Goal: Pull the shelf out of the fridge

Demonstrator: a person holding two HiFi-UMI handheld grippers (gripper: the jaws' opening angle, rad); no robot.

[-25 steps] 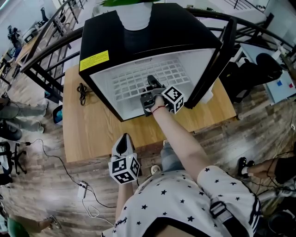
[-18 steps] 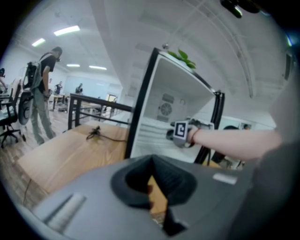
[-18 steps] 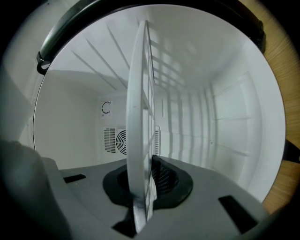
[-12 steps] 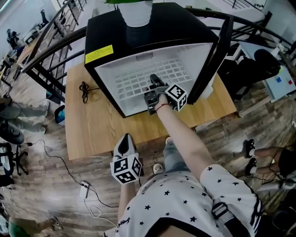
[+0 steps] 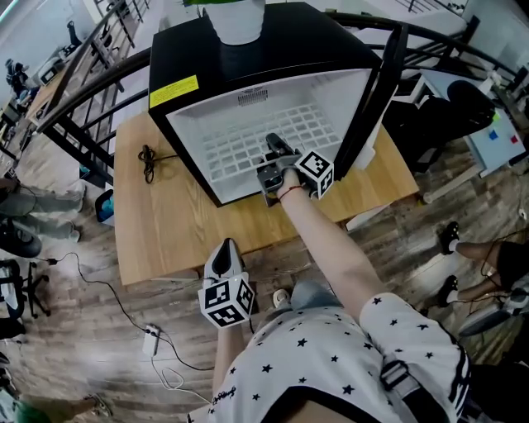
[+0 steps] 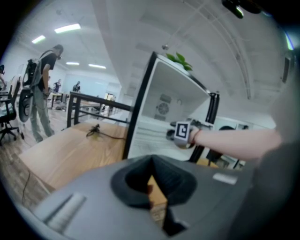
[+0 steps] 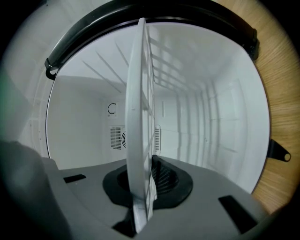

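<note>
Low in the centre of the head view, the left gripper (image 5: 221, 250) hangs at the near edge of a wooden table (image 5: 173, 223), its jaws drawn together on nothing. Just above, mid-frame, the right gripper (image 5: 273, 145) reaches into the mouth of an open black fridge (image 5: 273, 58) standing on that table. Its jaws are clamped on the front rim of the white wire shelf (image 5: 231, 149), which lies inside the white compartment. A white pot (image 5: 238, 21) sits on the fridge's top at the frame's upper edge.

white plastic grid shelf (image 5: 240, 149), glossy black fridge (image 5: 289, 41), wood-grain table (image 5: 165, 227)
</note>
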